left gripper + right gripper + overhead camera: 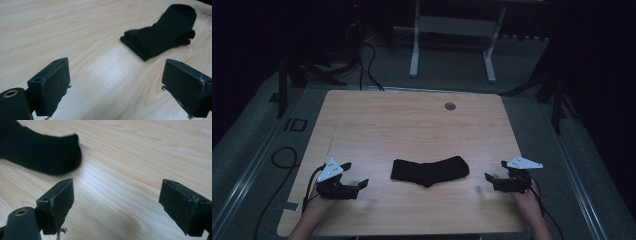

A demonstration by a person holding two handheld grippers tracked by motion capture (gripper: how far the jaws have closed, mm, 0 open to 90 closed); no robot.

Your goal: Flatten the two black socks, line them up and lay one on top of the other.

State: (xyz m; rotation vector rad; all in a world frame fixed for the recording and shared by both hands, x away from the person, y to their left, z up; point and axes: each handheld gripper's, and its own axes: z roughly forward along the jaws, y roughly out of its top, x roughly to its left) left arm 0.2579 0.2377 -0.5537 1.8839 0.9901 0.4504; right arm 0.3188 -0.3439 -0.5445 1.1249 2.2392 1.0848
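Pale wood-grain tabletop in a dark room. Soft black folded sock lies between left tool and right tool, both spread wide, holding nothing.

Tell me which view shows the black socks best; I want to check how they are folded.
The left gripper view: the black socks appear whole, sharp and close, with stacked layers visible at the near edge. The high view shows them whole but small and dark. The right gripper view catches one blurred end.
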